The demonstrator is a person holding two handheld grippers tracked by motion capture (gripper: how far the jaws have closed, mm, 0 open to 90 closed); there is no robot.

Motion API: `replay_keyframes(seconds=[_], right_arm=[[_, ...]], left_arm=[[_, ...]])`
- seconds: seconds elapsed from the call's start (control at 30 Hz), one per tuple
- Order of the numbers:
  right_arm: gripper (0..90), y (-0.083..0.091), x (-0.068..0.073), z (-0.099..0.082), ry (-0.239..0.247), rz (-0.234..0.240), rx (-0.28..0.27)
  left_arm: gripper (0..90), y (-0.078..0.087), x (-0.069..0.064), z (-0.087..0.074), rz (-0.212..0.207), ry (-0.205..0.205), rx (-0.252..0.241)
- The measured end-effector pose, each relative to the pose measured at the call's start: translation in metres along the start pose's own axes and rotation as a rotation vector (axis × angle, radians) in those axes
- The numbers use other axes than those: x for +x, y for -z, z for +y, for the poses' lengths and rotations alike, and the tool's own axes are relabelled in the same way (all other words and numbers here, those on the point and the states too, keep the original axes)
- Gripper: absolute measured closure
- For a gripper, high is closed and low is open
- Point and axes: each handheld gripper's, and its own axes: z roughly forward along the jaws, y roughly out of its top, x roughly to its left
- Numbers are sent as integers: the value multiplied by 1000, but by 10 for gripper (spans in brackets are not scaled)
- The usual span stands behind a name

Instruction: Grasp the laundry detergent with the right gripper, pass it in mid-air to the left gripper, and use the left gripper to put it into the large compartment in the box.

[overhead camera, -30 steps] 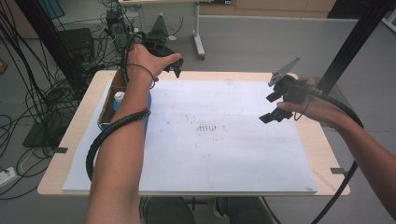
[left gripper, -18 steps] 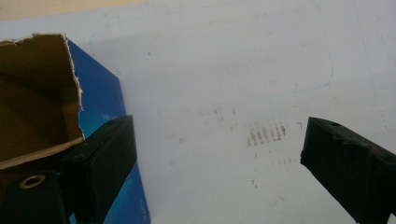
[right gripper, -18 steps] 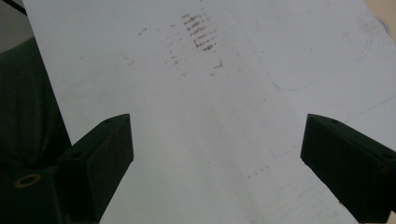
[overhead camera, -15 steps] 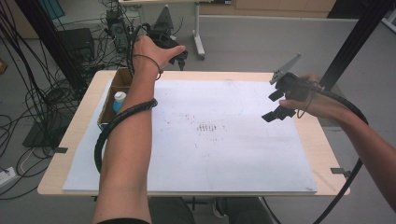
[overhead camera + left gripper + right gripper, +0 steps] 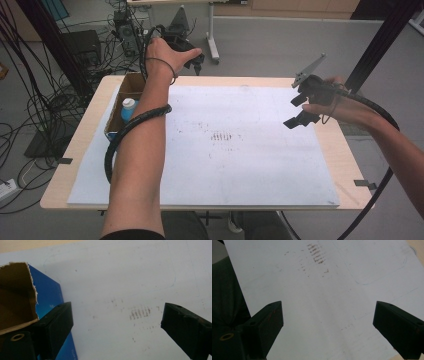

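Left claw (image 5: 192, 57) held raised over the far edge of the light wooden worktop (image 5: 345, 150), just beyond the open brown cardboard box (image 5: 131, 85); jaws wide apart, nothing between them. In the left gripper view the box's torn flap and blue side sit by the claw's one jaw.

Right claw (image 5: 300, 110) hangs above the right part of the large white paper sheet (image 5: 250, 165), jaws equally wide, nothing gripped.

White-capped blue bottle (image 5: 128, 107) stands inside the box at the worktop's left edge. Sheet bears a cluster of dark smudge marks (image 5: 222, 136) near its middle.
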Motion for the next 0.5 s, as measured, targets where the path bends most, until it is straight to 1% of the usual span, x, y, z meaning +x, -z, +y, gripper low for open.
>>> replay_keyframes(seconds=[0.27,0.5], right_arm=[[94,0,-1,0,3,3,0],[94,-1,-1,-1,4,4,2]], left_arm=[[108,0,-4,1,6,-12,5],[108,-3,-5,1,5,-11,7]])
